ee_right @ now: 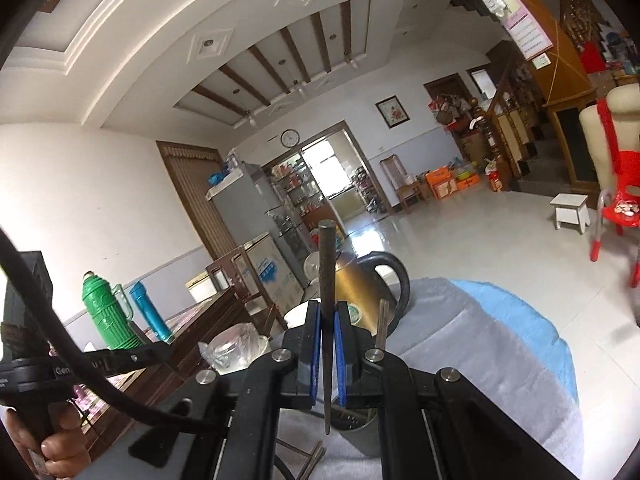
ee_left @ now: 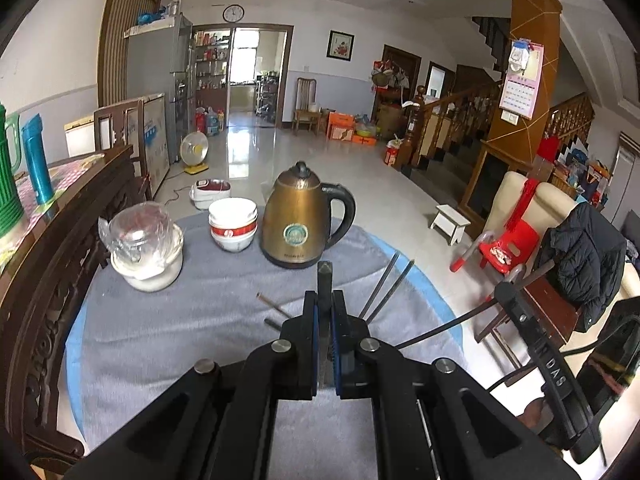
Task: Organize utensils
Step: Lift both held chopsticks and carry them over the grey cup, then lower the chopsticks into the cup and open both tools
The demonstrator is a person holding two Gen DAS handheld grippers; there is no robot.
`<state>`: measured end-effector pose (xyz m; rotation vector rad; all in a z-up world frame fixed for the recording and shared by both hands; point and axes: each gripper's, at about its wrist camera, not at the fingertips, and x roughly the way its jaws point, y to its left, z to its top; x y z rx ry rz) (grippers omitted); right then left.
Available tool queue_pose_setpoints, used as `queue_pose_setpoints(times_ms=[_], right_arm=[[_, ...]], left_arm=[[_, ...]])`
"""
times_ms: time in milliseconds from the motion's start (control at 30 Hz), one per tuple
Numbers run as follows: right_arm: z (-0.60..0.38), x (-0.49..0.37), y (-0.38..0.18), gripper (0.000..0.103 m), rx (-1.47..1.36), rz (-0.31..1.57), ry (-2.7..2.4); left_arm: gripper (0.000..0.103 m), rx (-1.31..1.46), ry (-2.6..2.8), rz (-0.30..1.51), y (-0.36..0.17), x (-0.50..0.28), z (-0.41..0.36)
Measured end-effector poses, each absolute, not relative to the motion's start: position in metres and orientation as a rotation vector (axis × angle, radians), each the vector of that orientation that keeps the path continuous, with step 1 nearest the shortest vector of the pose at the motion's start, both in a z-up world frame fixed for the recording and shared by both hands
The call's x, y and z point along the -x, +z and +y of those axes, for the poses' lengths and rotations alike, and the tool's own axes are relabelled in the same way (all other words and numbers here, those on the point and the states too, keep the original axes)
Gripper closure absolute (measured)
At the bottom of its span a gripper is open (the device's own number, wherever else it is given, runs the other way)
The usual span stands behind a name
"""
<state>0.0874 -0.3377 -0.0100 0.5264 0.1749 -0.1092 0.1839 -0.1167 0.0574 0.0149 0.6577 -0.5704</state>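
A: Right tool [ee_right: 328,330] pinches a chopstick [ee_right: 326,264], tip over the holder [ee_right: 356,426]. Left tool [ee_left: 325,312]?
B: Clamped on another chopstick [ee_left: 325,276]; more lie on the counter [ee_left: 180,340]. Keep it vertical, lower into the holder, then release.

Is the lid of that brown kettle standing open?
No. In the left wrist view the kettle has its domed lid shut flat on top, black knob up.

The right gripper [ee_right: 327,328] clamped a dark chopstick [ee_right: 326,280] upright between its blue pads [ee_right: 316,356], above a grey cup [ee_right: 360,432] on the bench [ee_right: 480,360]
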Motion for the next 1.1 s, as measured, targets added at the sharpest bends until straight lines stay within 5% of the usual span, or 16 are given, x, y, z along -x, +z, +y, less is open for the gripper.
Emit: queue_pose_setpoints(times_ms=[1100], right_arm=[[-0.348, -0.112, -0.025, 0.096, -0.506, 0.231, -0.190]], left_arm=[[0.097, -0.057, -0.564, 0.630, 0.038, -0.207, -0.171]])
